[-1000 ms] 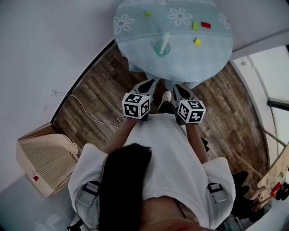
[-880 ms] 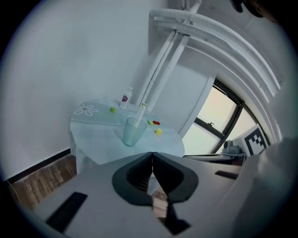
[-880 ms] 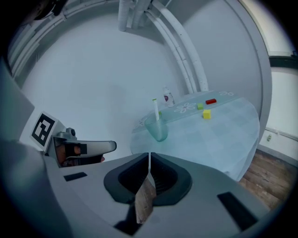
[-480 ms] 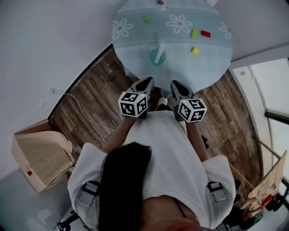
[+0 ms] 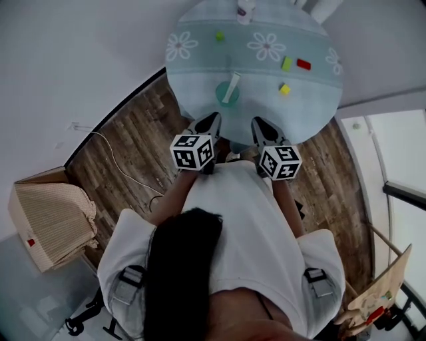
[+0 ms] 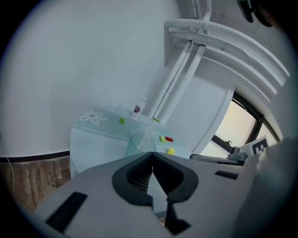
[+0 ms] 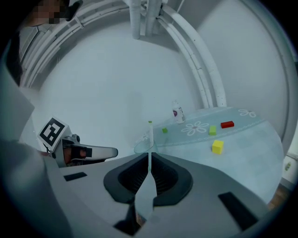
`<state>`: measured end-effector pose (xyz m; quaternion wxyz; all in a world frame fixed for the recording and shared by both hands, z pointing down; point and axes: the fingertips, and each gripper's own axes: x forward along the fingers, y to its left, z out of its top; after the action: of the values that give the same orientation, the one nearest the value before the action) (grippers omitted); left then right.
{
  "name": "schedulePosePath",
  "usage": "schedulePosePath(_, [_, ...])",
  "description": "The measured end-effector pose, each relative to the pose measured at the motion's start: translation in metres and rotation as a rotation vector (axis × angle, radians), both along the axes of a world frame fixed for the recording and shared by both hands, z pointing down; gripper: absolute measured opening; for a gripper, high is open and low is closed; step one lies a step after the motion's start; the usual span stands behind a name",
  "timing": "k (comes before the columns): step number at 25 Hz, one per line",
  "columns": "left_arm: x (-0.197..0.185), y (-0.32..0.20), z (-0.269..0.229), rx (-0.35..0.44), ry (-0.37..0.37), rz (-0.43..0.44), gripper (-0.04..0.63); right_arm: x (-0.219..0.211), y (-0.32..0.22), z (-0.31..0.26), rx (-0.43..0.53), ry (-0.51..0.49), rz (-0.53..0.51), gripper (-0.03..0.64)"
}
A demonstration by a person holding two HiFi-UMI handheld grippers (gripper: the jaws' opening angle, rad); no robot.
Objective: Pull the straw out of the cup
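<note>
L gripper & R gripper: jaws of both pressed together, nothing betw. them, tips over near edge of table. Just ahead, apart from both, the cup stands w/ straw leaning inside. Farther back: yellow block, red block, small bottle.

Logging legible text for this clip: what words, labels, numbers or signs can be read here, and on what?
No text is readable anywhere.
Small bottle: dark label, too small to read.
Marker cubes: black-and-white square patterns, no letters or numbers.
Beige box: small red mark, too small to read.
</note>
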<state>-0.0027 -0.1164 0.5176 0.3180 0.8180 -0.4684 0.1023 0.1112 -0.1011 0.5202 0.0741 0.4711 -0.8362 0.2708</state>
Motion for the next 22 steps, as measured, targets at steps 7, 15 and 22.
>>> schedulePosePath(7, [0.0012,-0.0032,-0.0013,-0.006,-0.001,-0.052,0.011,0.0026,-0.0083,0.0034,-0.020,-0.022,-0.048,0.038])
schedulePosePath(15, [0.0028,0.0027,-0.0016,-0.024,0.023,-0.070,0.011,0.0003,-0.0083,0.0039,-0.031,-0.033,-0.068,0.038])
schedulePosePath(22, [0.0022,-0.0006,-0.0028,-0.011,0.019,-0.073,0.011,-0.0038,-0.0119,-0.0022,-0.001,-0.020,-0.068,0.038])
